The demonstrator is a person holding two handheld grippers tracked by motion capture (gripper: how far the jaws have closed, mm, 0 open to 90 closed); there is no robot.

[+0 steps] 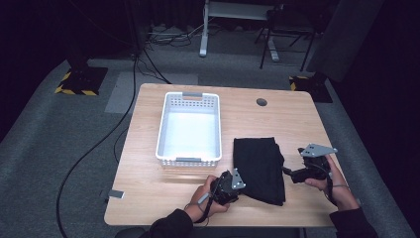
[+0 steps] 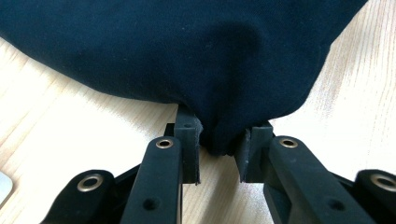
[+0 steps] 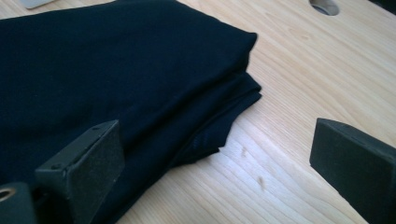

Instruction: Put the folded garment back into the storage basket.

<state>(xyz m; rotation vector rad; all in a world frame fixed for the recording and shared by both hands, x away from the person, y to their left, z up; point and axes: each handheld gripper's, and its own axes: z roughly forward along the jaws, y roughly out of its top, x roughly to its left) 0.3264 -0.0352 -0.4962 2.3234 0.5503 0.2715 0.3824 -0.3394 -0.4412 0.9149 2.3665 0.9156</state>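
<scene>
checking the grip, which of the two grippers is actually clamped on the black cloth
The left gripper: its jaws pinch a bunched edge of the black cloth. The right gripper stands wide open beside the cloth's other edge, gripping nothing.

A recording studio or lab rather than a home: the pale wooden bench (image 1: 277, 106) stands alone on grey carpet (image 1: 59, 139), ringed by dark curtains. At upper left and upper right of the frame, stand bases marked with yellow-black hazard tape (image 1: 74, 89) sit on the floor, cables (image 1: 133, 74) trail across it, and a white desk frame (image 1: 208, 29) stands behind
</scene>
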